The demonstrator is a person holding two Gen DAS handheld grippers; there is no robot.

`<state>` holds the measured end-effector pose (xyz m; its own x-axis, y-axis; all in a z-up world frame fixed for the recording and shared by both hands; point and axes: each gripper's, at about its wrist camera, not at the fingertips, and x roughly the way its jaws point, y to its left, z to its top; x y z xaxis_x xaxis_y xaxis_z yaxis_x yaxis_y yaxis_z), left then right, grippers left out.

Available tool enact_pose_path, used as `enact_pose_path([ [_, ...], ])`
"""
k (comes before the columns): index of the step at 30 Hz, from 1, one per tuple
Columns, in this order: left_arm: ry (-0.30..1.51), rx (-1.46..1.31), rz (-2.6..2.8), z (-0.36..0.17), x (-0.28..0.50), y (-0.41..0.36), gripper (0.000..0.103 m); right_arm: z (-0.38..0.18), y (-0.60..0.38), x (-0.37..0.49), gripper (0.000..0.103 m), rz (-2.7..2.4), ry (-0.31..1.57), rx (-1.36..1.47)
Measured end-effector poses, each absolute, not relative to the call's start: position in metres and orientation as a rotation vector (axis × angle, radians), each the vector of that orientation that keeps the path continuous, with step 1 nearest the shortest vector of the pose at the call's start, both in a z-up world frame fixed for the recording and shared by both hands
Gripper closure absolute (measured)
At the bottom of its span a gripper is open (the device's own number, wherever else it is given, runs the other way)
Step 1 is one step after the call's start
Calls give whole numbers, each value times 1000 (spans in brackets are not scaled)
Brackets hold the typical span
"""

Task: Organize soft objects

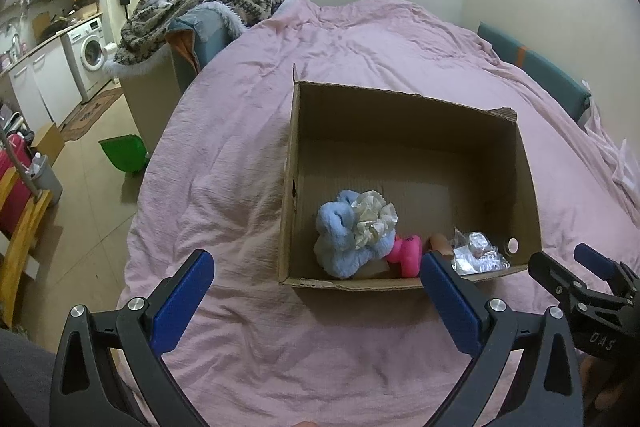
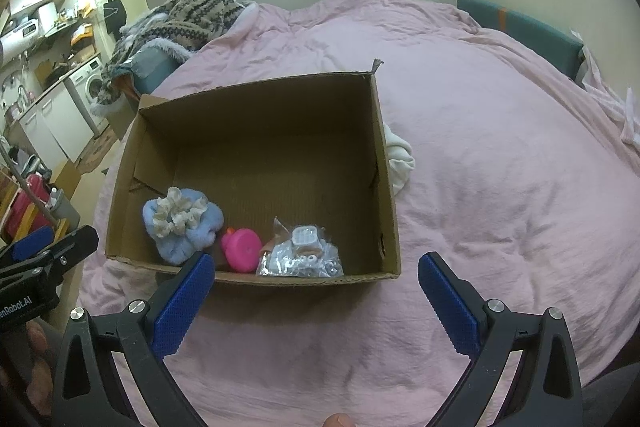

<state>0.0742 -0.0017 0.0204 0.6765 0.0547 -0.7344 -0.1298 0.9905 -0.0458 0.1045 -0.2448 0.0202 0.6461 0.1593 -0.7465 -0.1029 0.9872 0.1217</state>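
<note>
Both jaws spread empty, cardboard box [image 2: 256, 155] just ahead

both wrist views overlooking box [image 1: 404, 163], near

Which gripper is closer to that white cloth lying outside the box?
Right. The white cloth lies against the box's right outer wall, ahead of the open right gripper. The left gripper is across, near the box's left corner.
</note>
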Motion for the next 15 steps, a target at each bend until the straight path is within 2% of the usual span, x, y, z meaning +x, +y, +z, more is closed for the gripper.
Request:
enact_pose_path([
  [15,824,-100,97,19,75,0,0,18,-241,103,0,157,853,59],
])
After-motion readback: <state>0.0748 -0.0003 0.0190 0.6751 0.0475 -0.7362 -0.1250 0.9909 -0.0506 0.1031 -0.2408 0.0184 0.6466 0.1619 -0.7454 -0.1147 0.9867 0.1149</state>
